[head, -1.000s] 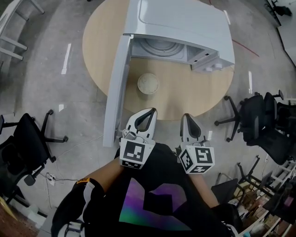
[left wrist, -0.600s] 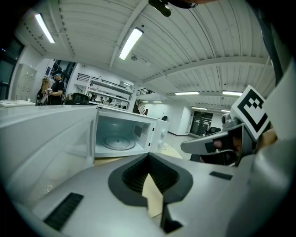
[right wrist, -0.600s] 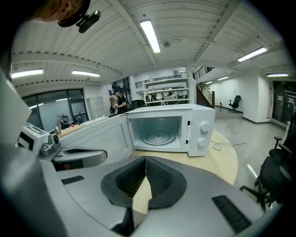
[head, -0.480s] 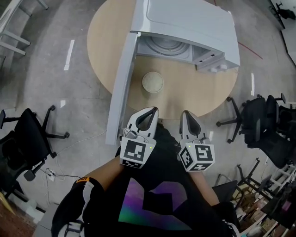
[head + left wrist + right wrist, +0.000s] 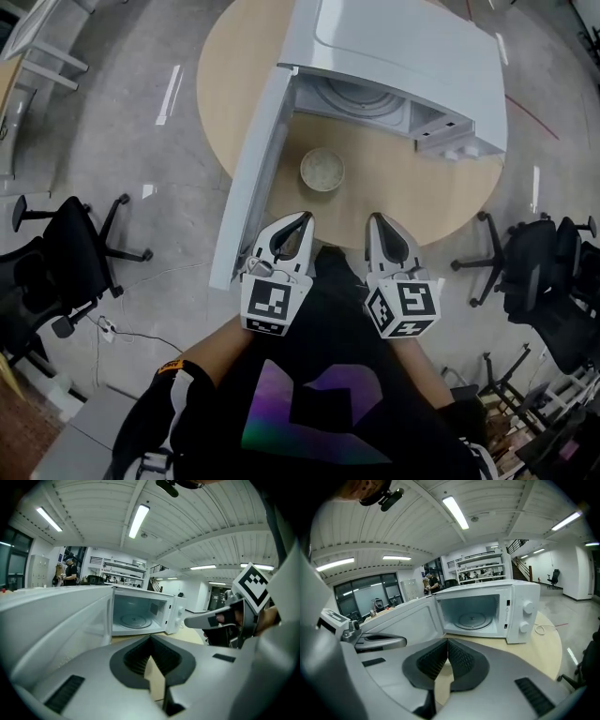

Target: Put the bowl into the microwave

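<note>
A pale round bowl (image 5: 322, 171) sits on the round wooden table (image 5: 394, 192), just in front of the white microwave (image 5: 403, 66). The microwave's door (image 5: 258, 178) hangs wide open to the left, and the glass turntable (image 5: 472, 618) shows inside the empty cavity. My left gripper (image 5: 302, 217) and right gripper (image 5: 375, 218) are held side by side over the table's near edge, short of the bowl. Both are shut with nothing between the jaws. In the left gripper view the microwave (image 5: 140, 616) lies straight ahead. My own jaws hide the bowl in both gripper views.
Black office chairs stand on the grey floor at the left (image 5: 56, 272) and the right (image 5: 544, 272) of the table. A white cable (image 5: 543, 629) lies on the table beside the microwave. A person (image 5: 70, 571) stands far off among shelves.
The head view has shifted, so the table and microwave sit further right in the picture. Both grippers have edged slightly closer to the bowl and stay shut.
</note>
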